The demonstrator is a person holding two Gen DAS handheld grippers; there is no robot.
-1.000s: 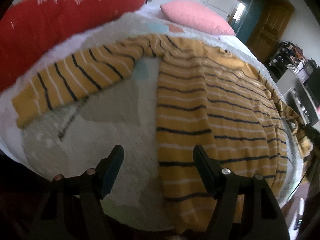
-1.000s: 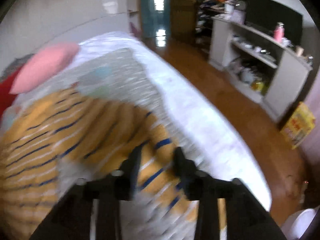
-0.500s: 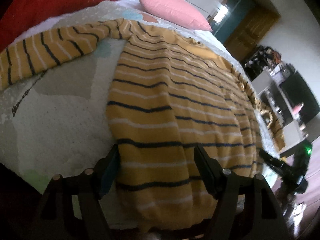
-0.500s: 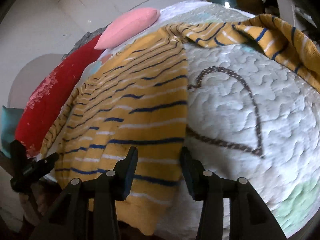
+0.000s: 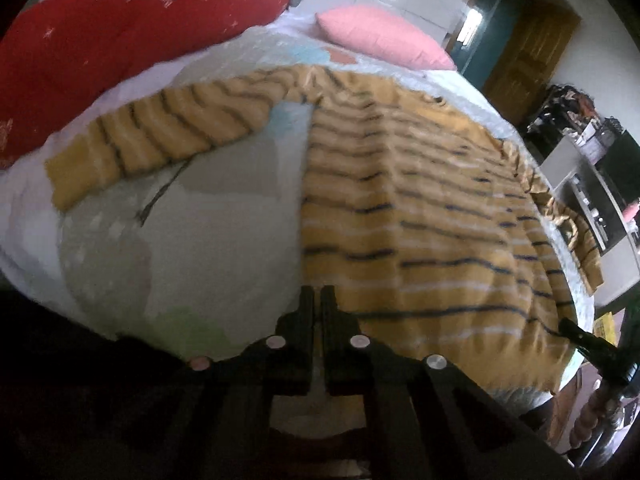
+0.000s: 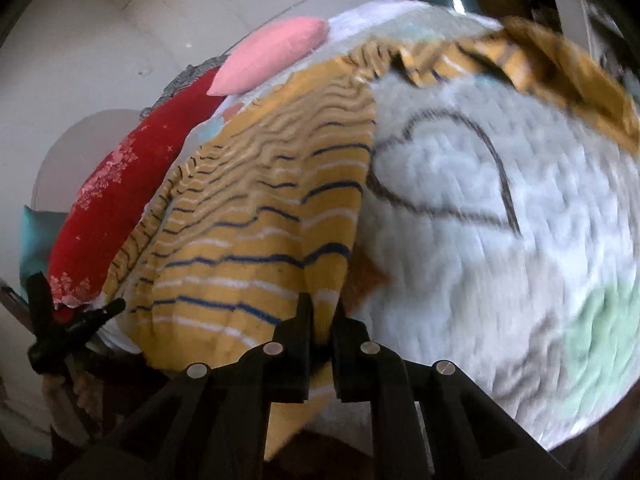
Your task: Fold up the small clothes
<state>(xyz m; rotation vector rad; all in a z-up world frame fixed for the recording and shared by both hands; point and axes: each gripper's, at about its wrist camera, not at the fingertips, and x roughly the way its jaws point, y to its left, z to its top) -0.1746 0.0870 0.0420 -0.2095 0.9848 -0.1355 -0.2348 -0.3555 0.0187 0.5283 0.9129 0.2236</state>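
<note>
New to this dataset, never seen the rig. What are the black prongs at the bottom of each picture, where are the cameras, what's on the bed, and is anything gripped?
No robot here: a person carries a hand-held gripper in each hand, and each has a fisheye camera looking along its two fingers. The black prongs are those fingers.

The left view shows the left hand-held gripper, the right view the right hand-held gripper. Both jaws have just been closing.

On the quilted bedspread a yellow striped sweater lies spread flat, sleeves out. Behind it are a red pillow and a pink pillow.

Each gripper is shut at a bottom corner of the sweater. The right one clearly pinches the fabric; the left sits at the sweater's edge, and the blur hides whether it has fabric.
</note>
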